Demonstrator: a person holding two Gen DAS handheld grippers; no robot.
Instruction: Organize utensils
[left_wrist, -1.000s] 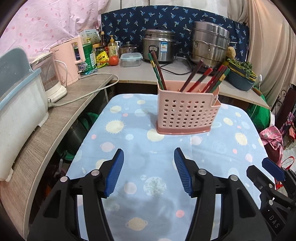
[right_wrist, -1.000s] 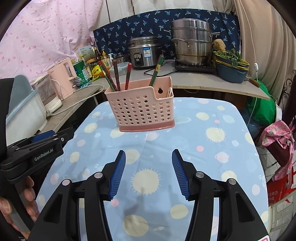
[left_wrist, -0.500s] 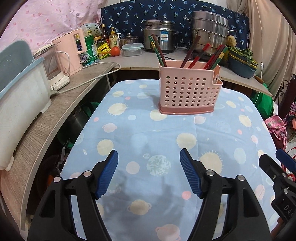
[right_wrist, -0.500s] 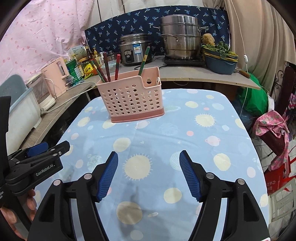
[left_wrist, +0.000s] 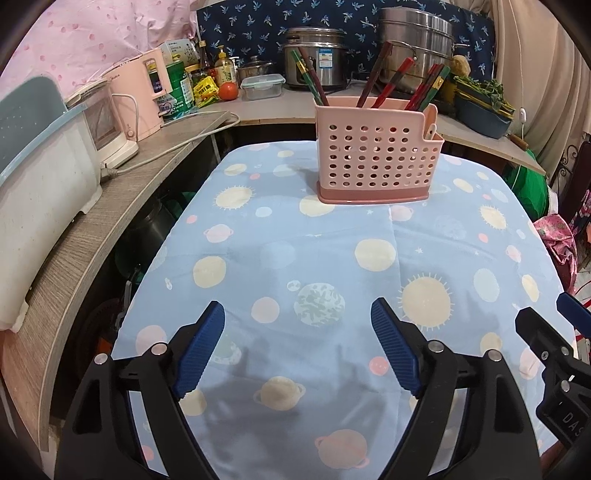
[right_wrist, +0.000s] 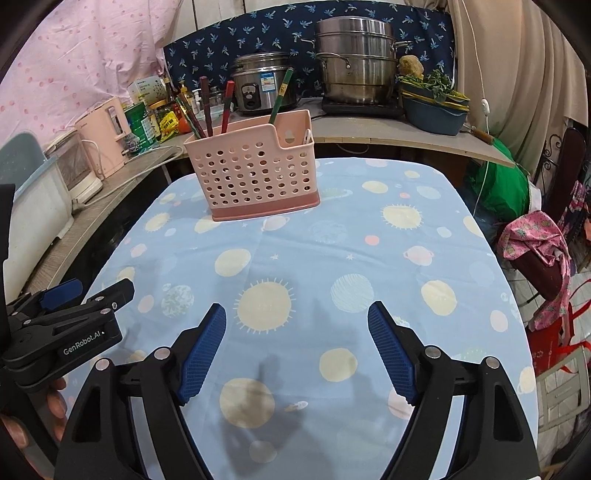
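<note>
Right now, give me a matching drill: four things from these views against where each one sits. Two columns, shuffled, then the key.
Things:
1. chopsticks
2. pink basket
3. tomato
4. steel steamer pot

Places:
A. on the planet-print cloth
B. on the back counter, beside the rice cooker
C. standing in the basket
D. on the counter, beside the clear lidded box

Pairs: 1-C, 2-A, 3-D, 4-B

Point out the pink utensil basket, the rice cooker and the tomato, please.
pink utensil basket (left_wrist: 376, 158): left wrist view, perforated front wall.
rice cooker (right_wrist: 258, 86): right wrist view, steel body front.
tomato (left_wrist: 228, 91): left wrist view, its red middle.
</note>
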